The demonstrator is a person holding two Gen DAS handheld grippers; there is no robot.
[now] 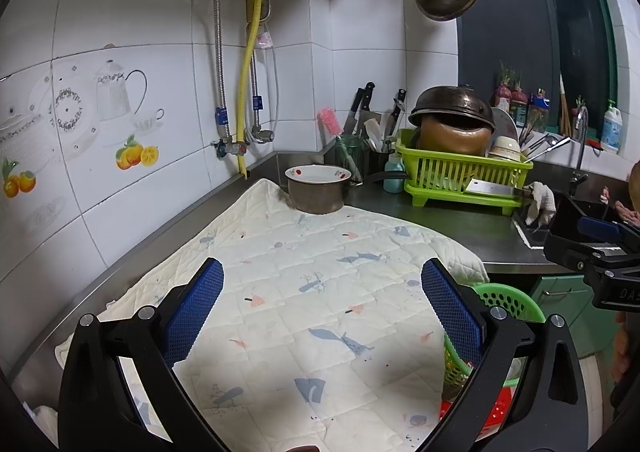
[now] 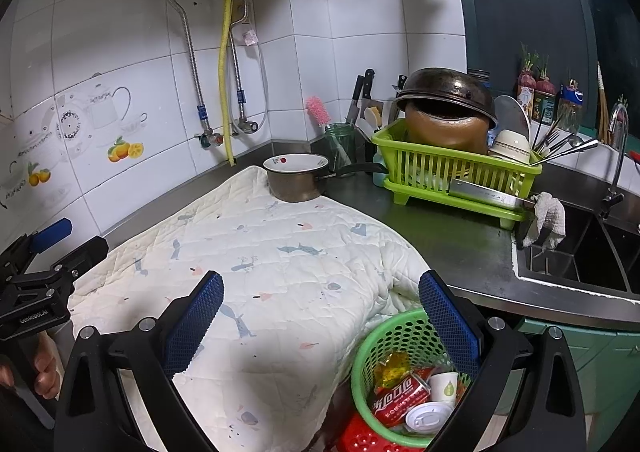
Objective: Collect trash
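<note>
A green perforated basket (image 2: 394,336) stands below the counter's front edge. Inside lie a red drink can (image 2: 400,398), a yellow wrapper (image 2: 390,370), a white paper cup (image 2: 444,388) and a white lid (image 2: 426,418). My right gripper (image 2: 320,316) is open above the quilted cloth (image 2: 280,272), its right finger over the basket's rim. In the left wrist view the basket (image 1: 508,300) shows partly behind my open left gripper (image 1: 322,304), which holds nothing over the cloth (image 1: 300,292). No loose trash is visible on the cloth. The left gripper (image 2: 52,248) also appears at the right wrist view's left edge.
A metal pot (image 2: 296,176) sits at the cloth's far end. A green dish rack (image 2: 456,176) with pans, bowls and a cleaver stands on the steel counter (image 2: 440,240). The sink (image 2: 580,260) is at right. A red perforated item (image 2: 360,438) lies under the basket. A hand (image 2: 44,372) grips the left tool.
</note>
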